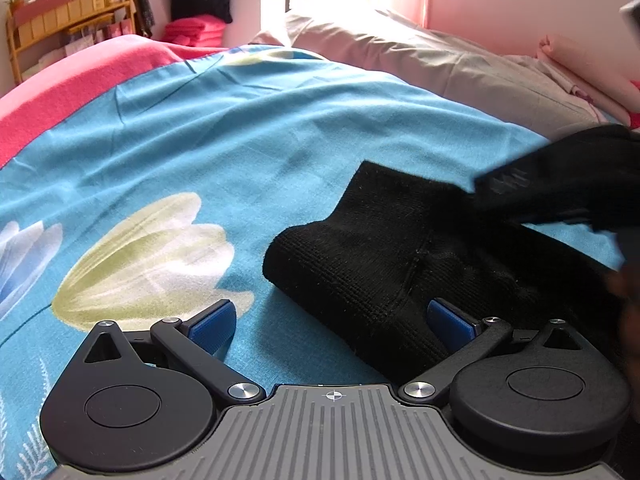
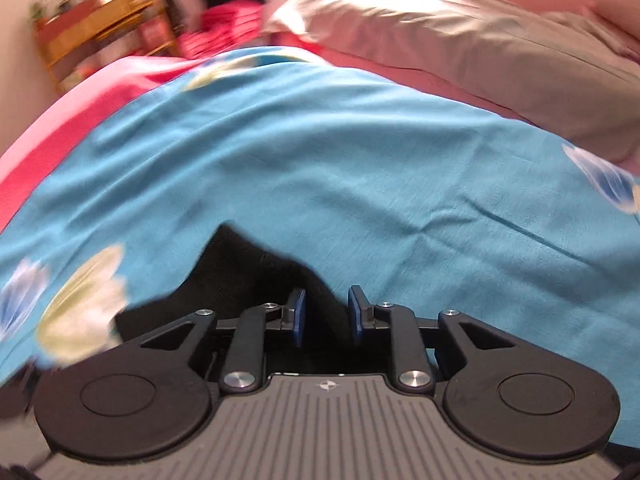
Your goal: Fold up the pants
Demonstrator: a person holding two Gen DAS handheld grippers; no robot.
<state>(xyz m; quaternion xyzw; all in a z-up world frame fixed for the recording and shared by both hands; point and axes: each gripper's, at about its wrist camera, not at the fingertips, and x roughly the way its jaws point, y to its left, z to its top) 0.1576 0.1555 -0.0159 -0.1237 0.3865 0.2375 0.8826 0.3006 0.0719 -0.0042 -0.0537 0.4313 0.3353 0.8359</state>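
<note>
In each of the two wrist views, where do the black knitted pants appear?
Left wrist view: the black knitted pants lie right of centre, reaching the right edge.
Right wrist view: they sit low, just left of centre, above the gripper's fingers.
Shared landmark: the blue flowered bedsheet under them.

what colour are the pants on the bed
Black, a knit-looking fabric; the pants show best in the left wrist view.
</note>
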